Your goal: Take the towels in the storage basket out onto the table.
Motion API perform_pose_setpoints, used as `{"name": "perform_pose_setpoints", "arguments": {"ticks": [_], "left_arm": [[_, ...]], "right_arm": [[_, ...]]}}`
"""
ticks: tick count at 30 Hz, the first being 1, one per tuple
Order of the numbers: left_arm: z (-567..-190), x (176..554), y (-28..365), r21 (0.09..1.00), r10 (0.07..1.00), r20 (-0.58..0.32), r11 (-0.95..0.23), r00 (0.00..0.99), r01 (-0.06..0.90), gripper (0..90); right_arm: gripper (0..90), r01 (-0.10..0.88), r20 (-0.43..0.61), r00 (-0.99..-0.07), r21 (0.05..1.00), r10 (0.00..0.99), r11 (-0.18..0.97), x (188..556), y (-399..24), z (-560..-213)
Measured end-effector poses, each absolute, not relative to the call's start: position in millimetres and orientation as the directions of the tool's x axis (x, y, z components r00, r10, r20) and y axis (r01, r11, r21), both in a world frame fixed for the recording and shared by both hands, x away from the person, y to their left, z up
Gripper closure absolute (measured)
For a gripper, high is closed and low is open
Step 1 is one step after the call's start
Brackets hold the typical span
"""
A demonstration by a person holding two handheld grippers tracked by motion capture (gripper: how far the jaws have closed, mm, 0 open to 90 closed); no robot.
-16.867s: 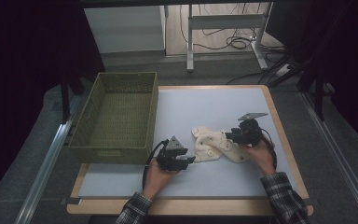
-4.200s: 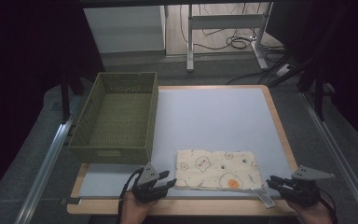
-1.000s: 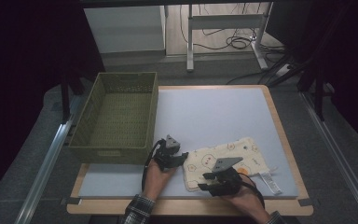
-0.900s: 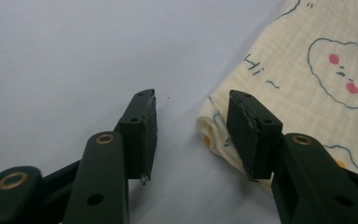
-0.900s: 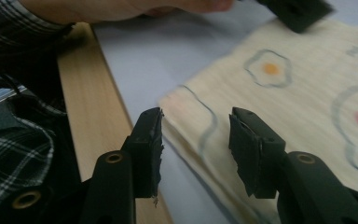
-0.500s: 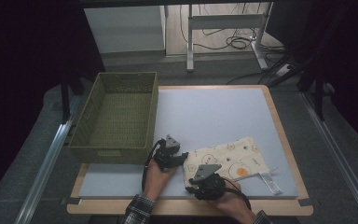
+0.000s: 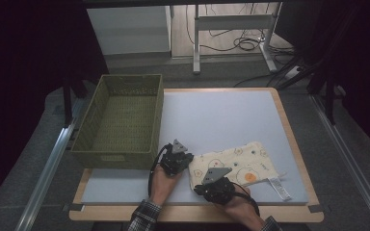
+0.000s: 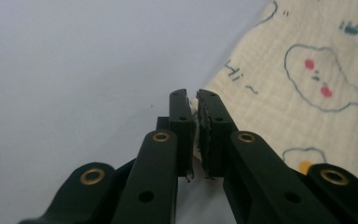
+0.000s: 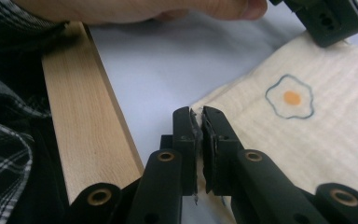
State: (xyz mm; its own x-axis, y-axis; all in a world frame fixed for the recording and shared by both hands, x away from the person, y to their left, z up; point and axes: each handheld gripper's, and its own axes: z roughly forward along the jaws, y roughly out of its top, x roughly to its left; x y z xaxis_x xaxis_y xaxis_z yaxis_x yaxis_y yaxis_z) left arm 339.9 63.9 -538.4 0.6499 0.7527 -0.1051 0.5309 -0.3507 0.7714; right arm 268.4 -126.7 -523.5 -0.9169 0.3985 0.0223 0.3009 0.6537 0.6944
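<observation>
Left tongs (image 7: 177,159) just clamped tight; right tongs (image 7: 211,182) likewise, forearms converging from below.

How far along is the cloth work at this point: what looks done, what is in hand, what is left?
Done: the printed cloth lies flat on the table. In hand: the left gripper and right gripper have just been closing and each pinches a corner of its left edge. Left, probably: folding it and putting it in the empty green basket, which nothing has entered yet.

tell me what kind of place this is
Probably a lab or workshop set up for recording, not a home: a wood-framed table with a basket and cloth, dark curtains around it, and loose cables on the floor behind.
</observation>
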Motion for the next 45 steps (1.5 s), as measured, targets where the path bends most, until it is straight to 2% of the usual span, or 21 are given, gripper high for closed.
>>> {"name": "perform_pose_setpoints", "arguments": {"ticks": [16, 29, 45], "left_arm": [[-501.7, 350.0, 36.8, 0.832, 0.724, -0.064, -0.342, 0.687, 0.437, 84.2], [-495.9, 370.2, -11.3, 0.837, 0.656, -0.030, -0.396, 0.754, 0.378, 84.1], [-496.6, 389.5, -51.7, 0.835, 0.607, -0.046, -0.412, 0.794, 0.364, 83.8]], "right_arm": [[84.3, 0.320, 0.029, -0.882, 0.769, 0.470, 0.553, 272.8, -174.6, -486.0], [84.2, 0.381, 0.039, -0.820, 0.783, 0.571, 0.492, 277.9, -224.0, -486.6], [84.2, 0.446, 0.061, -0.743, 0.787, 0.666, 0.426, 282.3, -272.6, -491.3]]}}
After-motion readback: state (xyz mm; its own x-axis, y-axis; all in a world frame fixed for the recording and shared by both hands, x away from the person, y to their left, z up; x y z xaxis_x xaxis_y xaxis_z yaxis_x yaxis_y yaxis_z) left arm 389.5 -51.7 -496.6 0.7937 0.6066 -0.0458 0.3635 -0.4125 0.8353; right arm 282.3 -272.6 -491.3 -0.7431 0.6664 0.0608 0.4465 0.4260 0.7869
